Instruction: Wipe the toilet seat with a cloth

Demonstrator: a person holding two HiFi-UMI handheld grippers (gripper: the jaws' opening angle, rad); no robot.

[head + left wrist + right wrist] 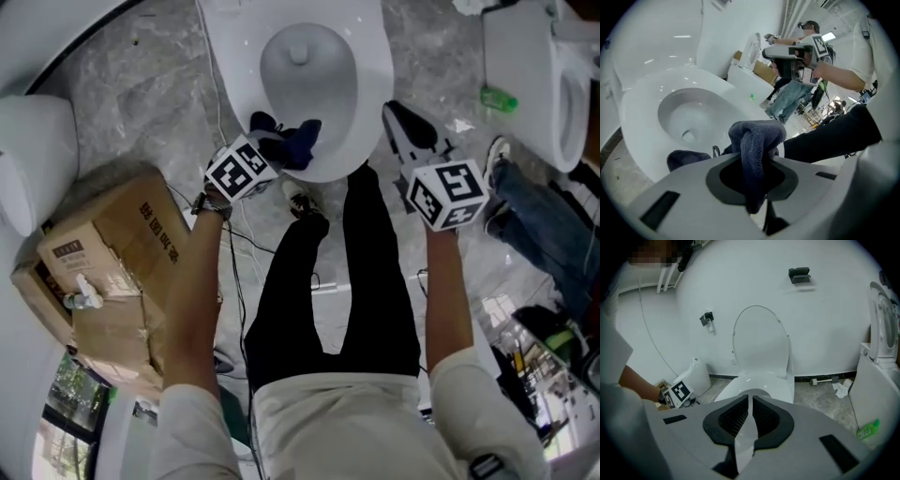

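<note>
The white toilet seat [373,89] rings the bowl at the top of the head view, with its lid [761,341] raised against the wall. A dark blue cloth [292,141] lies bunched on the seat's front left rim. My left gripper [267,145] is shut on this cloth [757,140], which hangs between the jaws just above the seat [640,117]. My right gripper [405,127] hovers off the seat's right side, away from the cloth. Its jaws [750,401] are shut to a thin slit with nothing between them.
A crumpled cardboard box [112,272] sits on the floor at the left, beside a white ceramic fixture [33,159]. A second toilet [553,75] and a green bottle [500,98] stand at the right. Another person's jeans-clad legs [544,225] are nearby. Cables run across the floor.
</note>
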